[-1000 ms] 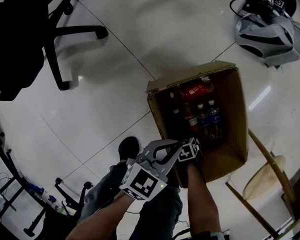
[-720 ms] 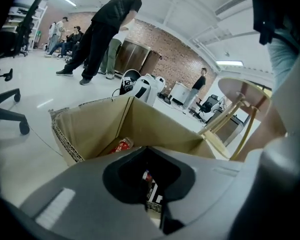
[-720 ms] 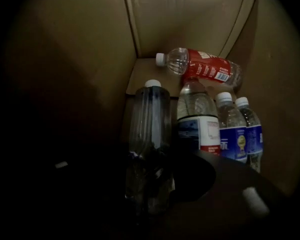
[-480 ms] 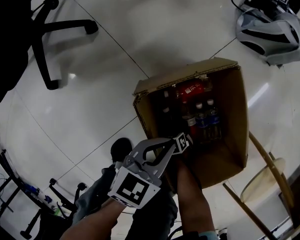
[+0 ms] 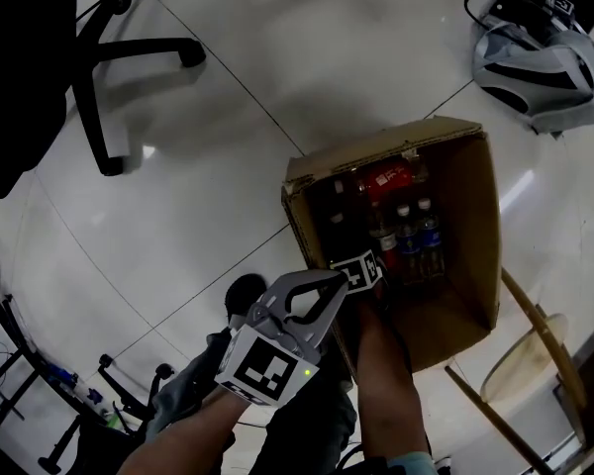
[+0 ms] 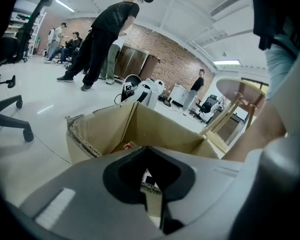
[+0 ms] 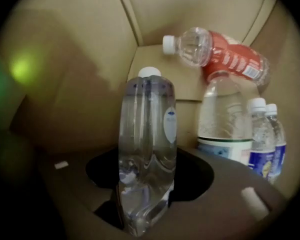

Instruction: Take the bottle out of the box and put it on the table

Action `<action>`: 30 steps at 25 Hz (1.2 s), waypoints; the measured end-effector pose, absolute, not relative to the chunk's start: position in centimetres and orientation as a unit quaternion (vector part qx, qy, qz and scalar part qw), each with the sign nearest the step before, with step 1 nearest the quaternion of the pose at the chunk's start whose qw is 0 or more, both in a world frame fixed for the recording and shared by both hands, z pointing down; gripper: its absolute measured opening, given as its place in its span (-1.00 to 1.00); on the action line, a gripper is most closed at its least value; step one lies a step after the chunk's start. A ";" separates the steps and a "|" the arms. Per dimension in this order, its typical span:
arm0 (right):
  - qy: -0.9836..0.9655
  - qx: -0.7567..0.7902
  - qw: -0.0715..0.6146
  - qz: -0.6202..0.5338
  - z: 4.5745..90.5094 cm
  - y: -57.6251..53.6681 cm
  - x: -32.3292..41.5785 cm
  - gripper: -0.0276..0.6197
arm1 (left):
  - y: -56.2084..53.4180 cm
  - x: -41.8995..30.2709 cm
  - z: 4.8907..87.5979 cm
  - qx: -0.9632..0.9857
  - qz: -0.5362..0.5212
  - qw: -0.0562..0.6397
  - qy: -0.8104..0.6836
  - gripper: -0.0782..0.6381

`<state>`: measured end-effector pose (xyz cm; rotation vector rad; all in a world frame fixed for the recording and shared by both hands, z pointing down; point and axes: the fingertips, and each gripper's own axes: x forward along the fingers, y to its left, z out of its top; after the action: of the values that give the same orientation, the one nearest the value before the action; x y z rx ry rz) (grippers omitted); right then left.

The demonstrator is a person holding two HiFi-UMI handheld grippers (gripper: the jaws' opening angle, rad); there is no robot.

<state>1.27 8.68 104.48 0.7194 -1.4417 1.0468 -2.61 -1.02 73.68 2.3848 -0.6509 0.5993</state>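
The right gripper [image 7: 149, 196] reaches down into the box [image 5: 472, 216]. Its jaws are half wide and closing, with a clear bottle [image 7: 147, 134] between them. To the right of this gripper are other bottles [image 7: 225, 129]. The left gripper [image 6: 151, 181] has its jaws fully together and holds nothing; the box is just ahead of it.
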 end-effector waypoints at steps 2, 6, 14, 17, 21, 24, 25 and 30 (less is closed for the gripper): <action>-0.640 0.318 0.548 0.434 102.9 8.2 1.3 -0.14 | -0.5 -3.1 73.5 0.897 0.228 0.291 -0.242 -0.75; -0.702 0.364 0.471 0.390 96.5 5.5 0.8 -0.13 | 0.3 -4.3 72.1 0.899 0.238 0.273 -0.245 -0.75; -0.781 0.459 0.330 0.264 71.3 1.6 0.7 -0.12 | 0.8 -3.7 59.6 0.920 0.218 0.236 -0.224 -0.75; -0.796 0.495 0.279 0.211 59.6 0.9 1.1 -0.12 | 0.5 -2.9 51.6 0.936 0.186 0.213 -0.209 -0.75; -0.794 0.551 0.194 0.170 43.0 1.4 2.0 -0.12 | 2.1 -2.5 39.7 0.953 0.170 0.188 -0.165 -0.75; -0.773 0.596 0.146 0.162 30.9 3.3 3.2 -0.12 | 3.9 -1.6 30.4 0.968 0.146 0.168 -0.118 -0.75; -0.763 0.612 0.138 0.153 27.3 4.2 3.7 -0.12 | 4.4 -1.0 27.3 0.974 0.128 0.158 -0.098 -0.75; -0.714 0.687 0.096 0.093 12.2 9.3 6.6 -0.11 | 8.3 2.7 14.1 0.995 0.055 0.083 0.017 -0.75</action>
<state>6.58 9.28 12.18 2.0351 -2.1161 0.2755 2.74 8.34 14.10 2.9707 0.0508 0.1655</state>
